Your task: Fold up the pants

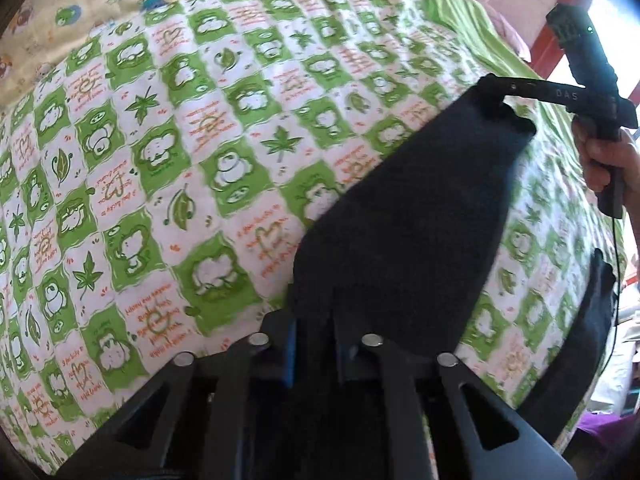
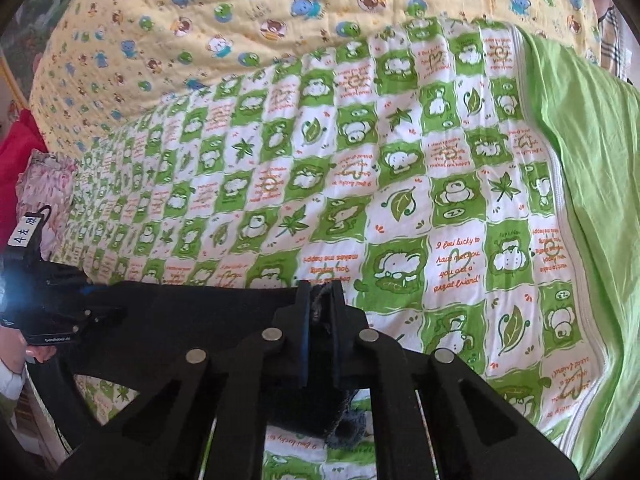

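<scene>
Dark navy pants [image 1: 400, 220] are held stretched over a green-and-white patterned quilt [image 1: 200, 160]. At the bottom of the left wrist view, my left gripper [image 1: 314, 320] is shut on one end of the fabric. My right gripper [image 1: 494, 84] pinches the far end at the upper right, with a person's hand [image 1: 608, 160] on its handle. In the right wrist view, my right gripper [image 2: 320, 304] is shut on a bunched dark fold. From there the pants [image 2: 192, 312] run left to my left gripper [image 2: 96, 312].
The quilt [image 2: 400, 180] covers a bed. A yellow cartoon-print quilt [image 2: 240, 20] lies behind it and a plain green sheet [image 2: 580, 160] along the right side. A red frame [image 1: 560, 20] stands beyond the bed. A dark strip of cloth [image 1: 596, 300] hangs at the bed's right edge.
</scene>
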